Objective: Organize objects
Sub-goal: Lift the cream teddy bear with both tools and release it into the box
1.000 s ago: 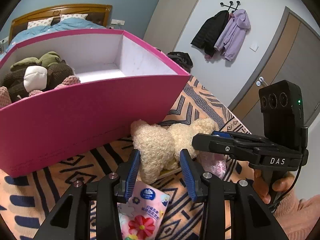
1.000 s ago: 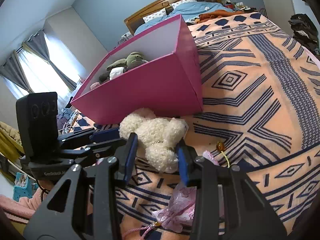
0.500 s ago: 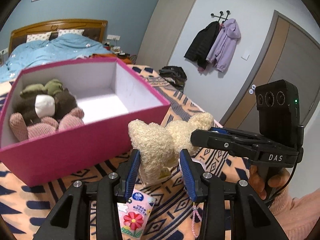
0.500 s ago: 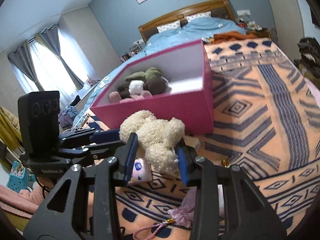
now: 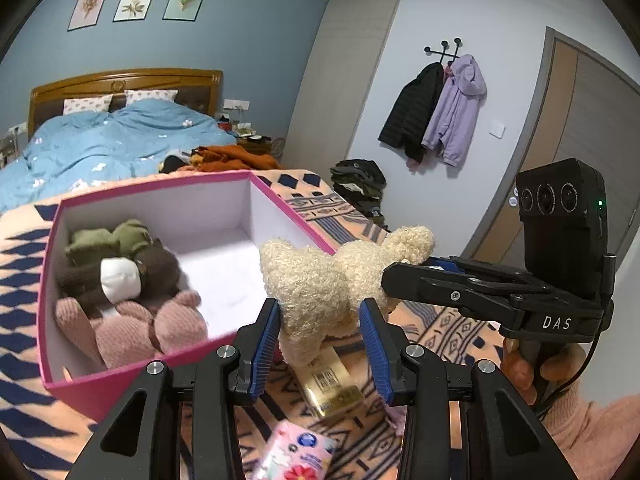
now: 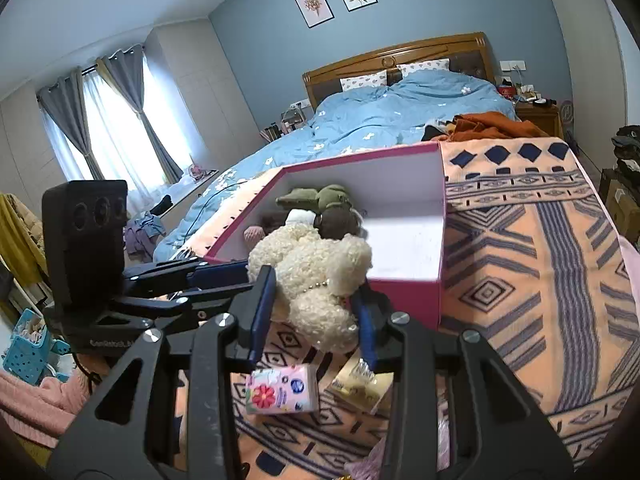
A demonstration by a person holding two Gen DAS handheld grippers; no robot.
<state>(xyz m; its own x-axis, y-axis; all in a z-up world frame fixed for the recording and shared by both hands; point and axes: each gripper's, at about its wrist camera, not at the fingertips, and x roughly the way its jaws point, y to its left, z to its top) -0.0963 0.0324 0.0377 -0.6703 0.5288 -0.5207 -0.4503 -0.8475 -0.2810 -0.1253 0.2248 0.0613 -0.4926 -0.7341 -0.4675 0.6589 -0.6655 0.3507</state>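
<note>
Toy: You hold a cream curly-fleece plush toy (image 5: 320, 280) in the air, at the near rim of the open pink cardboard box (image 5: 72, 388).
Left gripper (image 5: 319, 338): your blue pads pinch one end of the plush.
Right gripper (image 6: 314, 314): its pads clamp the other end.
Box: it sits on the orange-and-navy patterned blanket (image 6: 540, 264), with brown, green and pink knitted soft toys (image 5: 120, 280) at one end.
Below: a pink floral tissue pack (image 6: 282, 394) and a cream packet (image 5: 330, 380) lie on the blanket.
</note>
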